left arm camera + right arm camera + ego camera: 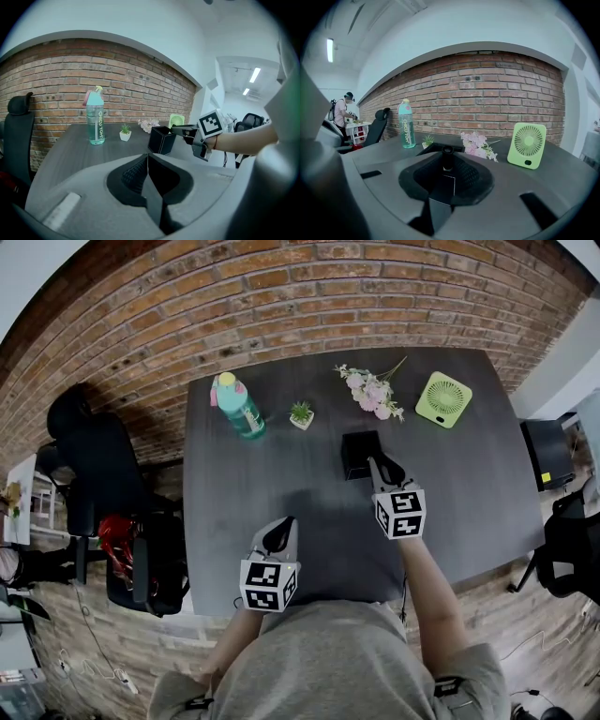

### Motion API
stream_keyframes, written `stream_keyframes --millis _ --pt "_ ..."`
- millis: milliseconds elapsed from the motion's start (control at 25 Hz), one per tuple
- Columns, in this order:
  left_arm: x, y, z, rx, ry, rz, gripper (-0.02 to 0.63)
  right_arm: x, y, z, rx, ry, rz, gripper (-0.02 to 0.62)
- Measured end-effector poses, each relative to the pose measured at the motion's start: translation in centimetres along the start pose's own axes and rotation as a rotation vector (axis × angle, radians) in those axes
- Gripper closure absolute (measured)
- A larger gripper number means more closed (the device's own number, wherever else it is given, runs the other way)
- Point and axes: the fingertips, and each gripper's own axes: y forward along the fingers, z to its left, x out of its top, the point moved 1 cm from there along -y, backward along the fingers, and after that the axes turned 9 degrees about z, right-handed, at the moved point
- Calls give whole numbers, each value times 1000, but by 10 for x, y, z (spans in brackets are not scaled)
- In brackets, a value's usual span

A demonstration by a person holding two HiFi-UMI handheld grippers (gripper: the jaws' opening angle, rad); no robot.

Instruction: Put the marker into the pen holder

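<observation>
The black square pen holder (360, 454) stands mid-table. My right gripper (381, 466) points at its right rim and is shut on a black marker (447, 158), which stands upright between the jaws. In the right gripper view the marker's end is just in front of the holder's rim (458, 147). The left gripper view shows the holder (161, 139) with the right gripper (183, 129) reaching over its top edge. My left gripper (280, 533) hangs near the table's front edge, jaws pressed together with nothing between them. The marker itself is hidden in the head view.
At the back of the dark table (244, 484) stand a teal bottle (240, 407), a small potted plant (301, 415), pink flowers (373, 390) and a green fan (443, 399). A black office chair (94, 465) stands left of the table.
</observation>
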Motion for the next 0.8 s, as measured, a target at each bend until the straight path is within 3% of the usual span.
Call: stream_keyframes --millis 800 --pt "0 -3 -11 -14 13 -9 588 -3 1 -1 8 -21 -4 526"
